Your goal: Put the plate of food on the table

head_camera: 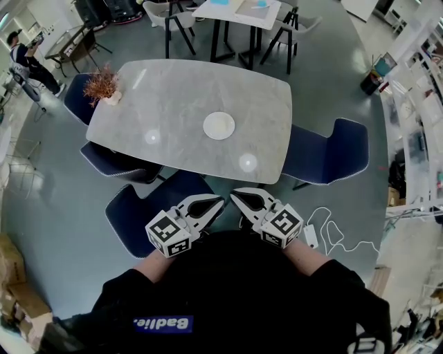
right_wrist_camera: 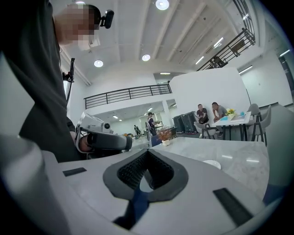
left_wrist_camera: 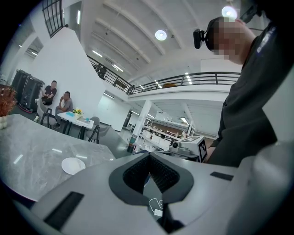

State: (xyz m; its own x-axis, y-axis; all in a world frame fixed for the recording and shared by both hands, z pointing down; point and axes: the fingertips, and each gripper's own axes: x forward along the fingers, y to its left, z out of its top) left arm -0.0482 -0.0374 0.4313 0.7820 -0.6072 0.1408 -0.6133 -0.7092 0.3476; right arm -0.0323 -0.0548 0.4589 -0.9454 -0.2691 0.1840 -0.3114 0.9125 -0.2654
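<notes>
A white plate sits near the middle of the grey marble table; no food shows on it. It also shows as a small white plate at the lower left of the left gripper view, and as a plate at the right of the right gripper view. My left gripper and right gripper hover close together in front of my body, short of the table's near edge. Both are shut with nothing between their pads. Their tips point toward each other.
Blue chairs stand around the table, one chair right under my grippers. A dried plant in a pot is on the table's far left corner. A white cable and plug lie on the floor. A second table stands beyond.
</notes>
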